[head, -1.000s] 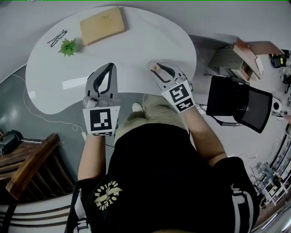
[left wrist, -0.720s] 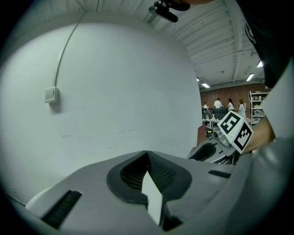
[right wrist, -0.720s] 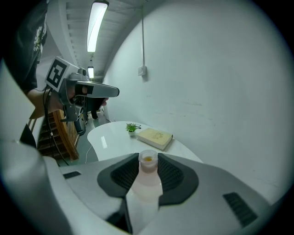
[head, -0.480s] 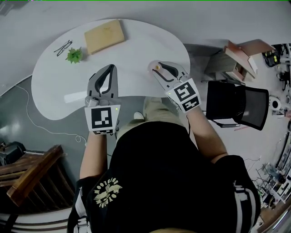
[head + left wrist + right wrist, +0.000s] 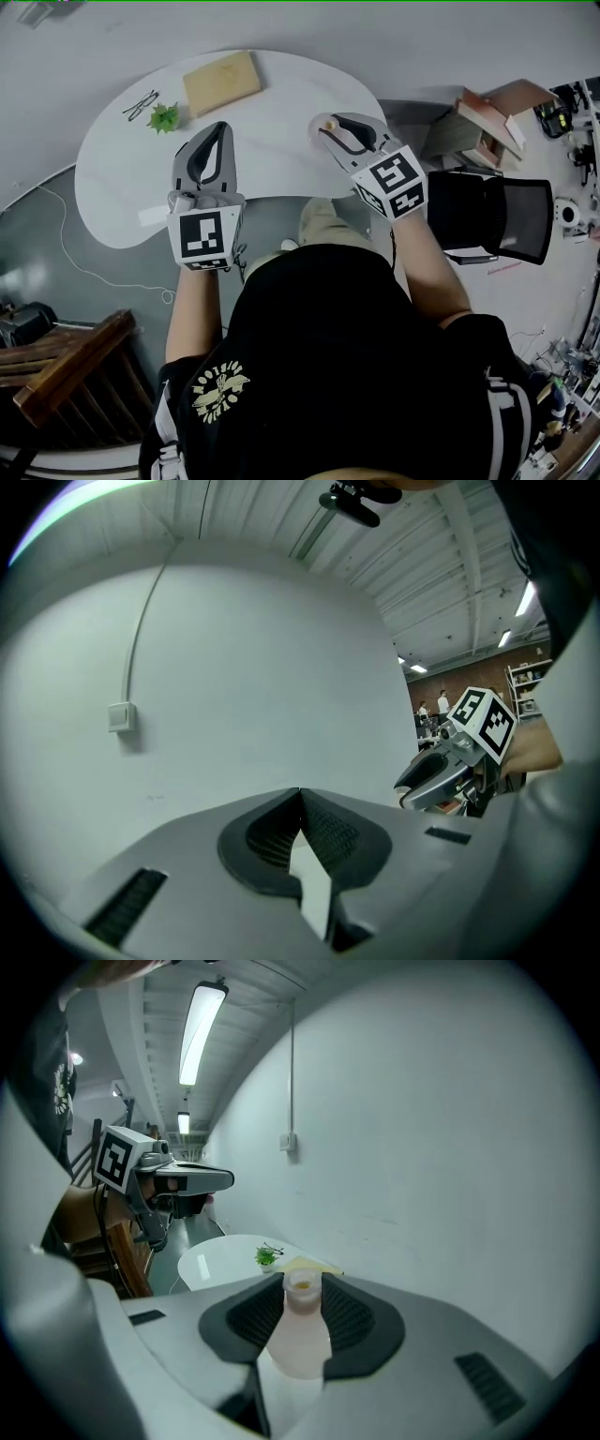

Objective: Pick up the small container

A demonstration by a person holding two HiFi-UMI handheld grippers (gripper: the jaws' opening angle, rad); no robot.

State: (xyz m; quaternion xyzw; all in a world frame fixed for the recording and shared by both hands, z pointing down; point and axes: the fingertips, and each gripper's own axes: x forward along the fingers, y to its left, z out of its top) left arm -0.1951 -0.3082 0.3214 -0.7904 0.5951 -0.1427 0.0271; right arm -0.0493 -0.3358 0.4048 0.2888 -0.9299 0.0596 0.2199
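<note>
Lifting off already, is it? Where is the small container?

— Between the pads of the right tongs, which are clamped on its body, neck upward. In the head view it sits at about one o'clock from the person, over the near edge of the worktop.

And it has really left the surface?

— I judge so. In the right gripper view the worktop lies well below and beyond the bottle, with the little plant far off at eleven o'clock. Compared with a second ago, both tongs stand higher and nearer the head camera. From above, though, only the container's rim shows, so I would not swear to the clearance on that view alone.

What about the left tongs?

— Closed on nothing. Their pads meet at the tips, with bare wall behind them. They have come up alongside, at about eleven o'clock, well apart from the container.

So what does that mean for the task?

— The pick-up looks essentially done. The grip has not shifted and the bottle stands upright. What remains, as I see it, is holding steady. The pads catch the smooth, pale body below the neck, so a sudden tilt could let it slide.
</note>
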